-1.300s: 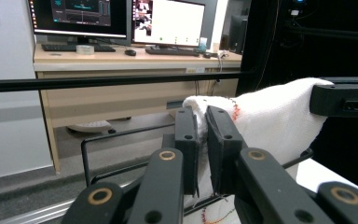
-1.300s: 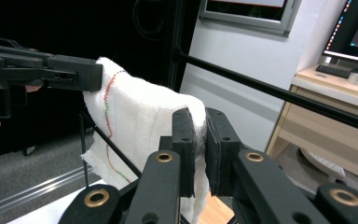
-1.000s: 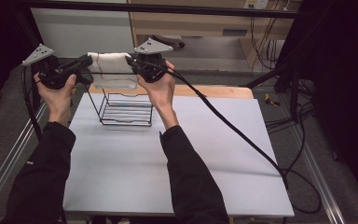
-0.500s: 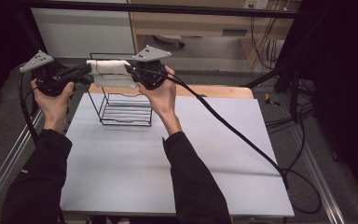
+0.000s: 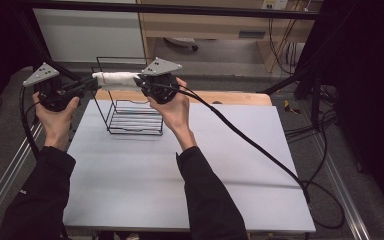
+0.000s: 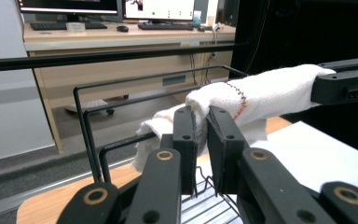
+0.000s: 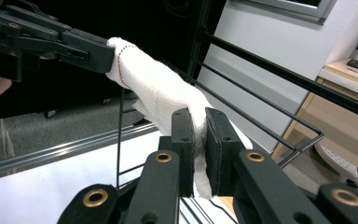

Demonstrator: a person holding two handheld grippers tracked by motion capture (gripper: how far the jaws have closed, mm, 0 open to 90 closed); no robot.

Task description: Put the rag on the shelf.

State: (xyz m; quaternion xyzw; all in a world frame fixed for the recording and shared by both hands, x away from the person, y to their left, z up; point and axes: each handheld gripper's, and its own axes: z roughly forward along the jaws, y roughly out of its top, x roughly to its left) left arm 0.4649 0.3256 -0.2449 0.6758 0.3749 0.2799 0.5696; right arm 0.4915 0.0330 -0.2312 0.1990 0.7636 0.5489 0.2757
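Towel [image 5: 116, 79] is held stretched left to right above the wire basket [image 5: 130, 112], one end clamped in the left claw [image 5: 86, 86], the other in the right claw [image 5: 142, 82]

Wooden desk [image 6: 121, 42] with monitors [image 6: 70, 5], grey floor [image 5: 220, 50], seemingly dark curtains [image 5: 365, 75] at right.

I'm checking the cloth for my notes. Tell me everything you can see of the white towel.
The white towel is a soft terry-like cloth, rolled or folded into a long bundle with a line of red stitching near one end. It is stretched roughly level above the black wire basket, one end pinched in the left tongs, the other in the right tongs. A loose flap hangs below it.
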